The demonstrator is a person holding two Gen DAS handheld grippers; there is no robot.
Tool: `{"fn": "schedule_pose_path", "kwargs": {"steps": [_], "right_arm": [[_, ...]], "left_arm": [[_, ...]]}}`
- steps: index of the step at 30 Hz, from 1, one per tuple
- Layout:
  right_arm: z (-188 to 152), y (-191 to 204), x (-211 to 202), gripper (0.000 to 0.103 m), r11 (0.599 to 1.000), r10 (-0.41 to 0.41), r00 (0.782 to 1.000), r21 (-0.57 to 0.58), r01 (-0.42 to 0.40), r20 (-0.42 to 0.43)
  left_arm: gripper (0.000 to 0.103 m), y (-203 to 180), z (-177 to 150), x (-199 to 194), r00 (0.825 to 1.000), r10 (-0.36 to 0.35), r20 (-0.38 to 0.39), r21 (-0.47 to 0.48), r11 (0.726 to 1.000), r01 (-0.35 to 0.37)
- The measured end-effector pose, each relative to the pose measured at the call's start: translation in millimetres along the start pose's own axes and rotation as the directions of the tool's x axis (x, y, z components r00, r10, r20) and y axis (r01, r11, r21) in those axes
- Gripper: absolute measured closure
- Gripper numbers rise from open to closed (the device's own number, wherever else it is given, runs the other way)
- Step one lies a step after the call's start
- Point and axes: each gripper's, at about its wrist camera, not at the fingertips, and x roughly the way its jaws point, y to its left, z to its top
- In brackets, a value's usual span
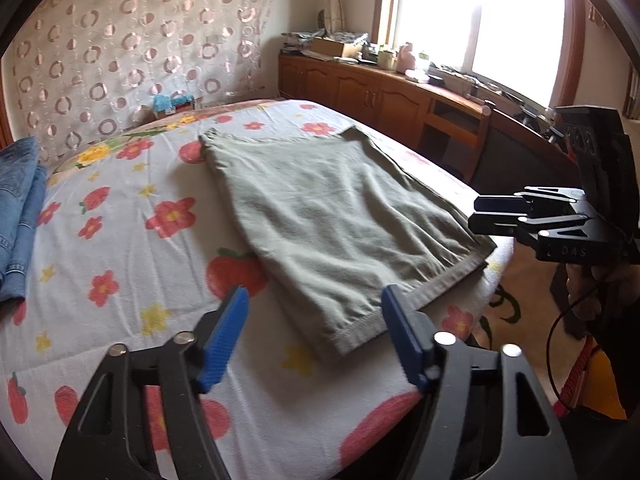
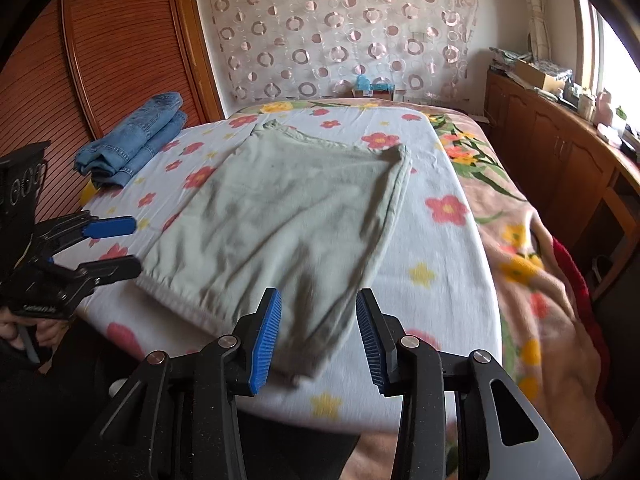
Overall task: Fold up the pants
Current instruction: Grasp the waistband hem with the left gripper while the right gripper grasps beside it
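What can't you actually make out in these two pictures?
- Green pants: underside and inner layers hidden by their own top layer, both views.
- Folded jeans: cut off by the left wrist view's edge.
- Window: outside washed out by glare.
- Clutter on the wooden cabinet: too small.

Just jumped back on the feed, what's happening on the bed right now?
A person holds a gripper in each hand over the green pants, which lie flat, folded at least once, on the flowered sheet. The left gripper and the right gripper are both open near the pants' near edge, gripping nothing. Folded jeans sit at the far left.
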Motion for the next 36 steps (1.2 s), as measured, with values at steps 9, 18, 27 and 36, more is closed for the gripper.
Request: {"fn": "schedule_pose_path", "kwargs": {"steps": [9,18,27,36], "right_arm": [[-13.1,-4.9,-1.4,0.064,0.997,0.037,0.999,0.064,-0.035,-0.017],[-16.4,-5.4,0.2,0.091,0.995,0.051,0.998,0.086,-0.049,-0.026],[-11.9,4.1,-16.4,0.094,0.996,0.062,0.998,0.062,-0.063,0.021],[-20.9,3.0,-3.1,0.094,0.996,0.052,0.998,0.078,-0.050,-0.018]], "left_arm": [[0.061,-7.5,-9.9,13.9,0.997,-0.037,-0.066,-0.003,0.999,0.037],[0.083,-7.5,-13.5,14.5,0.997,-0.045,-0.063,-0.016,0.999,0.044],[0.085,-3.5,-9.8,0.3,0.999,-0.051,-0.020,-0.032,0.998,0.050],[0.084,2.7,-16.0,9.2,0.997,-0.050,-0.058,-0.049,0.998,0.048]]}}
